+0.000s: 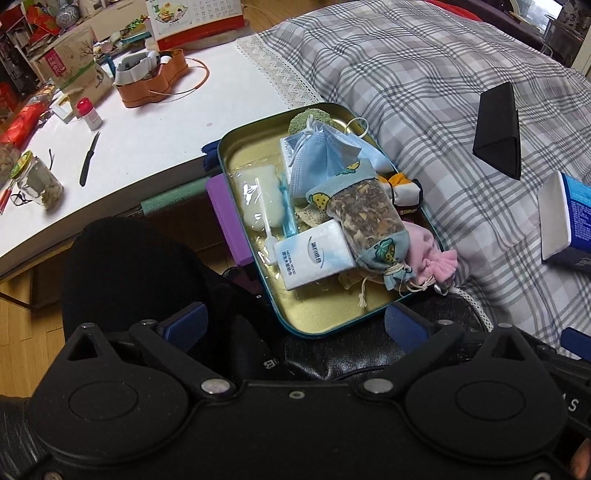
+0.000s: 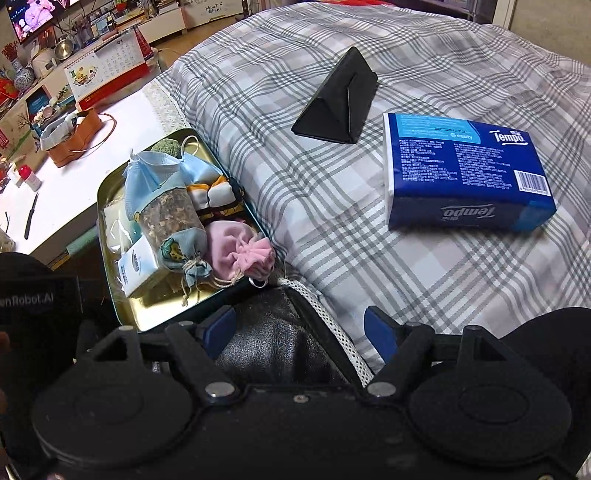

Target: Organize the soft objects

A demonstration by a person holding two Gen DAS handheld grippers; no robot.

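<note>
A teal tin tray (image 1: 332, 321) with a gold inside, also in the right wrist view (image 2: 155, 314), holds soft items: a blue face mask (image 1: 321, 151), a herb sachet (image 1: 369, 218), a pink pouch (image 1: 424, 247), a small tissue pack (image 1: 314, 258), a patterned fabric bow (image 1: 402, 188) and a clear packet (image 1: 258, 199). A blue Tempo tissue pack (image 2: 465, 173) lies on the plaid bedcover (image 2: 332, 192). My left gripper (image 1: 295, 325) is open and empty just before the tray's near edge. My right gripper (image 2: 299, 328) is open and empty over a black leather surface (image 2: 273, 347).
A black triangular case (image 2: 340, 103) lies on the bed behind the Tempo pack. A white desk (image 1: 147, 140) to the left carries a knife (image 1: 88, 158), a jar (image 1: 37, 181), an orange box (image 1: 155, 81) and a calendar (image 1: 195, 18).
</note>
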